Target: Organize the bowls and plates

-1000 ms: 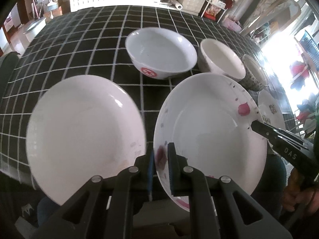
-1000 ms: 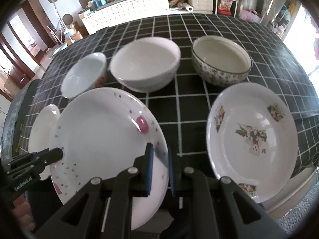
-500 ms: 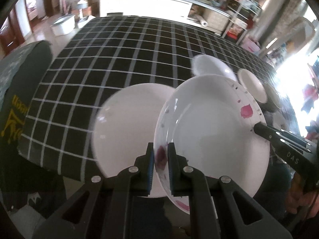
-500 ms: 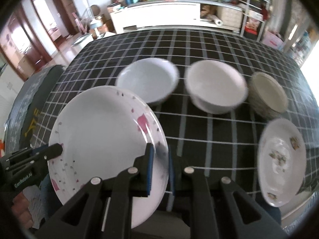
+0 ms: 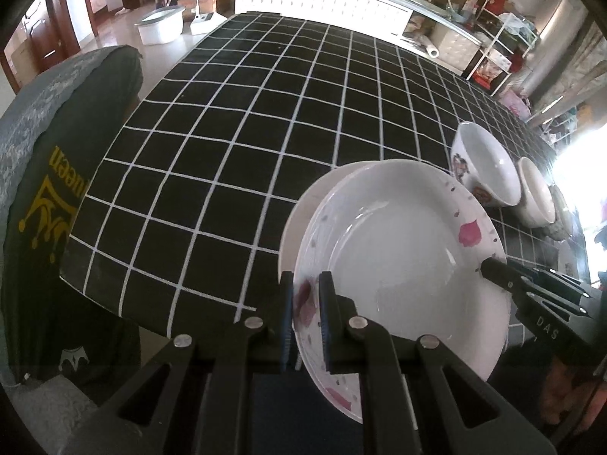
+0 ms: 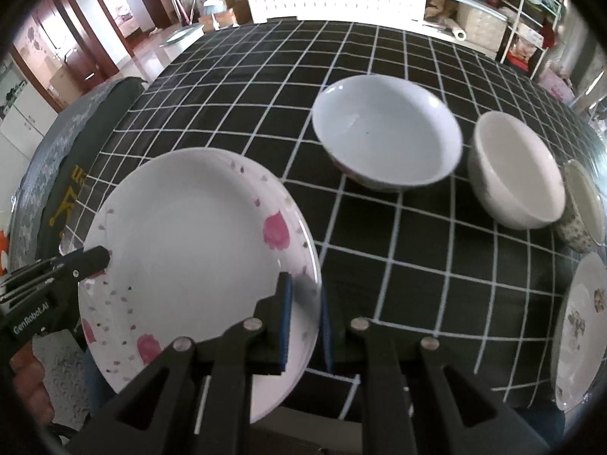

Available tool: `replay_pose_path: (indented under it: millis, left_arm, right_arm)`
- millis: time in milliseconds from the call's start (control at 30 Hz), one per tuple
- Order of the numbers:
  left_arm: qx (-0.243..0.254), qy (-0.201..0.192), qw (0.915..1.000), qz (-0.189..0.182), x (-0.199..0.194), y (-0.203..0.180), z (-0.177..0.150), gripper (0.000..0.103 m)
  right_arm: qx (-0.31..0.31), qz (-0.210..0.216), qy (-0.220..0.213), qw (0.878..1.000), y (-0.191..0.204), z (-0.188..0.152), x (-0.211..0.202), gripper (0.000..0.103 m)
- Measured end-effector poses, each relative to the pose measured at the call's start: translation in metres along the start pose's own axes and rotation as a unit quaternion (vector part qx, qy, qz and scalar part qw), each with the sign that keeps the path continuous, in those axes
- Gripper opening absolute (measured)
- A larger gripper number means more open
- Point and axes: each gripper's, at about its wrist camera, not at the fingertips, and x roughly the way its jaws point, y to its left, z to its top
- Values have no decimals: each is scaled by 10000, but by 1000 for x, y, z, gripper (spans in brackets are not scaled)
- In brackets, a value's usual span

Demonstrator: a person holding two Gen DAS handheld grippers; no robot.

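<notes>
Both grippers hold one white plate with pink petal marks [image 5: 402, 265], also in the right wrist view [image 6: 189, 242]. My left gripper [image 5: 305, 318] is shut on its near-left rim. My right gripper [image 6: 305, 326] is shut on its right rim, and shows in the left wrist view [image 5: 531, 295]. The plate hovers over a plain white plate [image 5: 299, 208] on the black checked tablecloth [image 5: 246, 132], hiding most of it. A wide white bowl [image 6: 383, 132], a smaller white bowl [image 6: 516, 174] and a patterned bowl [image 6: 584, 208] stand in a row to the right.
A flower-printed plate [image 6: 580, 333] lies at the table's right front edge. A dark chair back with a gold crown print [image 5: 57, 174] stands at the table's left end. Cabinets and shelves line the far wall.
Both grippers carried the petal plate left. It went from beside the plain white plate to above it, covering most of it. The bowls shifted right in both views.
</notes>
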Motion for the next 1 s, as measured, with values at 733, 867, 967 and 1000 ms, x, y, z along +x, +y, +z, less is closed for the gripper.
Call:
replay_pose_path:
  millis: [733,867,967,1000]
  left_arm:
    - [-99,53,9999,113,22,5,11,9]
    - [-96,56,9999,54,21,6,12,9]
    - [-144,1,9999,64,18,6,11,9]
    - [-177,-27,9998,88,15,7,12,9]
  right_arm:
    - [-170,-72,61,9998,9,10,20,18]
    - [-205,-50,48,9998,7,9,19,18]
    - [-156,26,64,9999,4,7,17,18]
    - [-140,35,50,9999,3,7,15,18]
